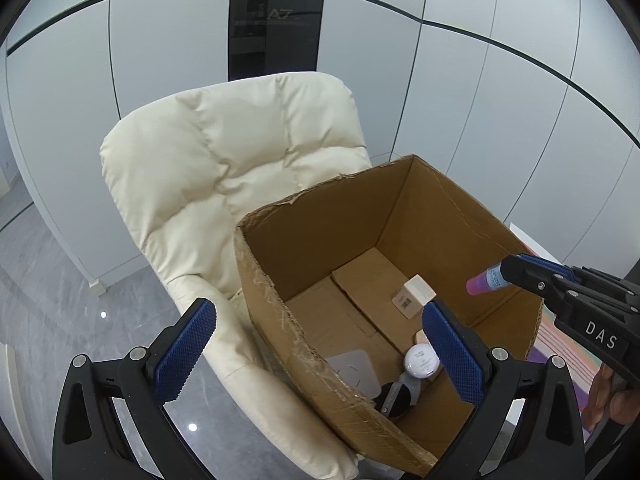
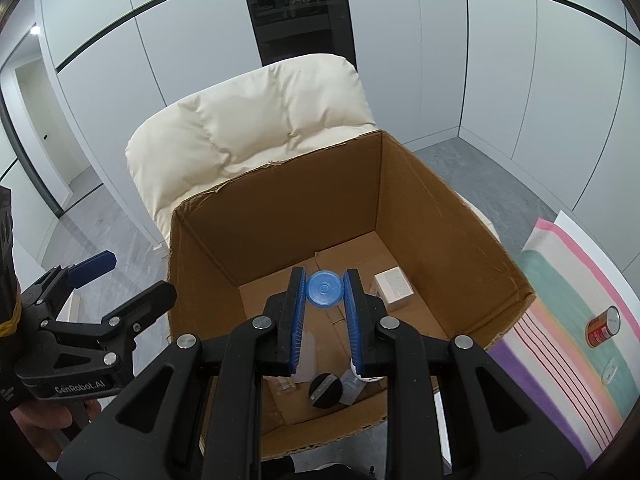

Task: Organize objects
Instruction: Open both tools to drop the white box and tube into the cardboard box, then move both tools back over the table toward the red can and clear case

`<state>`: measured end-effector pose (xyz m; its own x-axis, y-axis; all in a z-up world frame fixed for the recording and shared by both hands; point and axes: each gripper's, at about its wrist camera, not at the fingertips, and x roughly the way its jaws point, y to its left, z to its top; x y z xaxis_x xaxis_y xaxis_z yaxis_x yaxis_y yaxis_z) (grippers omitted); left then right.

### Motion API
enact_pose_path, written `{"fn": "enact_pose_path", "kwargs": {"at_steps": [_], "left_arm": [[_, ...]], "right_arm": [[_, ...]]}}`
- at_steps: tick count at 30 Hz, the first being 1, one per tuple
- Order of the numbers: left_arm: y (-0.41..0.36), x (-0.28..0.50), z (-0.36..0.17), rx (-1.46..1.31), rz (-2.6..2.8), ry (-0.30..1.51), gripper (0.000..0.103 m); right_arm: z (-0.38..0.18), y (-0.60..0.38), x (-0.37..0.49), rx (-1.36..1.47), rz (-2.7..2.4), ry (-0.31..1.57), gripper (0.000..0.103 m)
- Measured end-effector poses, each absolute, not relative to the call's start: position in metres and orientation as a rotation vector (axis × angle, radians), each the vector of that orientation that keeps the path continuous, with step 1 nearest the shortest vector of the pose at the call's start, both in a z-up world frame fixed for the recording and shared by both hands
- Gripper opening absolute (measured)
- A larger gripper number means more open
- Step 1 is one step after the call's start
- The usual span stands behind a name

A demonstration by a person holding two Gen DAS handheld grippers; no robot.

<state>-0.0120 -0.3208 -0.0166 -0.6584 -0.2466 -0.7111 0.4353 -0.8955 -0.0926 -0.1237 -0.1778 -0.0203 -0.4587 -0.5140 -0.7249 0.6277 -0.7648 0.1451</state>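
My right gripper (image 2: 325,289) is clamped on a small bottle (image 2: 325,288), its blue end between the pads, held above the open cardboard box (image 2: 440,216). My left gripper (image 1: 320,344) hangs spread wide and empty over the box's near-left corner. A little white carton (image 2: 393,286) lies on the box floor.

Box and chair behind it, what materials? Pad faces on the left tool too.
Box: brown corrugated cardboard, matte; ragged torn rim, shiny clear tape on its corner. Chair: cream padded upholstery, slight sheen, stitched puffy panels; leather or faux leather, can't tell which. Left tool pads: blue, knurled grid texture, probably rubber or plastic.
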Motion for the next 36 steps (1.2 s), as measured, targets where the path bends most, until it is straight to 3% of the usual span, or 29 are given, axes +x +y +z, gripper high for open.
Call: {"fn": "enact_pose_path", "kwargs": {"at_steps": [3,5,7,13,16,36], "left_arm": [[-0.323,-0.011,-0.016,1.032,-2.529,0.364,0.103],[-0.323,-0.011,-0.017,1.032,-2.527,0.364,0.103],[-0.323,-0.011,-0.017,1.034,-2.525,0.361,0.103],[-0.323,-0.012,-0.019,1.029,-2.514,0.373,0.103],[-0.32,-0.015,-0.018,1.024,-2.518,0.37,0.103],[-0.273,-0.05,-0.017,1.066,-2.589,0.311,0.103]], "right_arm": [[-0.02,-0.179,-0.122,1.03,-2.229,0.182,0.027],[-0.019,-0.179,-0.122,1.02,-2.24,0.181,0.058],[-0.016,-0.176,-0.122,1.002,-2.27,0.165,0.078],[-0.014,-0.161,-0.131,1.027,-2.319,0.09,0.099],[-0.015,-0.155,-0.134,1.042,-2.321,0.069,0.103],[-0.014,-0.104,-0.143,1.056,-2.402,0.084,0.103]]}}
